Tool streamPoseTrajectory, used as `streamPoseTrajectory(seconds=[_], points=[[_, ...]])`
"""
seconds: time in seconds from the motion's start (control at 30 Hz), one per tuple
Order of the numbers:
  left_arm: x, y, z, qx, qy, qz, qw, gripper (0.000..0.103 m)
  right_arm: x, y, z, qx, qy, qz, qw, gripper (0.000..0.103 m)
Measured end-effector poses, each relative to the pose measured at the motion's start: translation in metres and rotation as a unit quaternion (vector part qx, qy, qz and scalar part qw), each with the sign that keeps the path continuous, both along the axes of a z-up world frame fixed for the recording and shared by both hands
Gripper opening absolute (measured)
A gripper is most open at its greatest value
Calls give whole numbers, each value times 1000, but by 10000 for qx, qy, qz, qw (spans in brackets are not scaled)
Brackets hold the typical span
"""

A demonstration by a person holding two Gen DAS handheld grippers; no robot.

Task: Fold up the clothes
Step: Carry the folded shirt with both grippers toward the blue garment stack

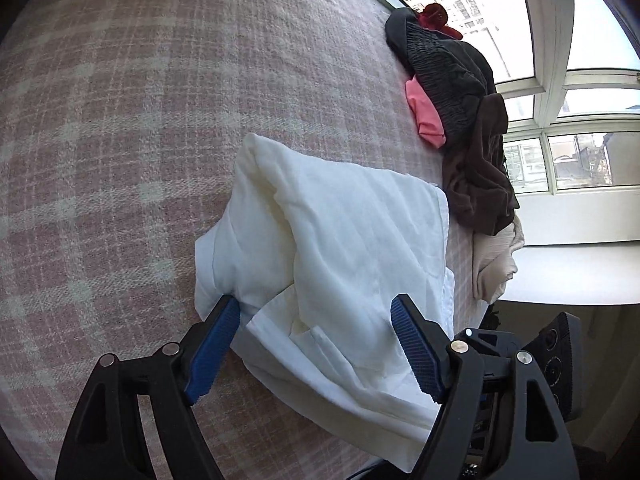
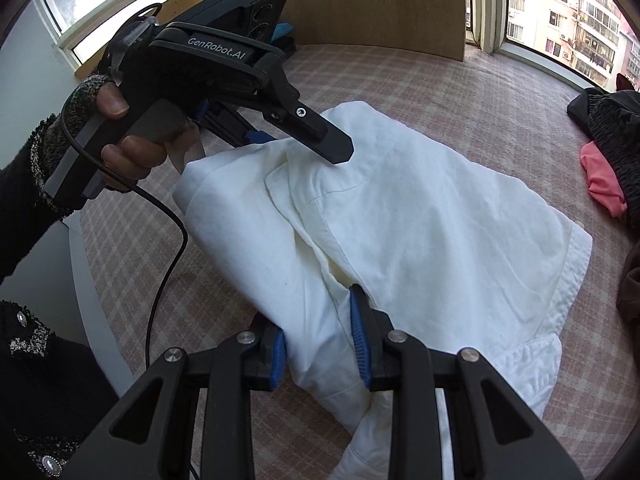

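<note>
Pink checked bed (image 1: pixel 120 120) held half-folded white shirt (image 1: pixel 340 220). Left hand-held gripper (image 1: pixel 316 348) wide open, empty. Right hand-held gripper (image 2: pixel 318 342) pinched shirt fold. Next: probably left grabs too.

The only legible marking was the brand "GenRobot.AI", printed in pale lettering on the black upper housing of the left gripper (image 2: pixel 304 136).
</note>
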State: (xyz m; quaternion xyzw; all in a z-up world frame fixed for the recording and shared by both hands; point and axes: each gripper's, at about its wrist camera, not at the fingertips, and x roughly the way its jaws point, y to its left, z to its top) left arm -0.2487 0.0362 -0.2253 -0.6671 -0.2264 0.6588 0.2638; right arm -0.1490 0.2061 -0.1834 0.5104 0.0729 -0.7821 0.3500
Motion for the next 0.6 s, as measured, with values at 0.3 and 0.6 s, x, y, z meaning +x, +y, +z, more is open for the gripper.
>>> streamPoseTrajectory(seconds=[0.3,0.6], points=[[20,-35,-2,-261,-326,288,9987,74,0,9,0,-159,-31,-155,9997,27],[11,-1,-13,94,-390,371,9985,76,3,6,0,-80,31,-72,9999,27]])
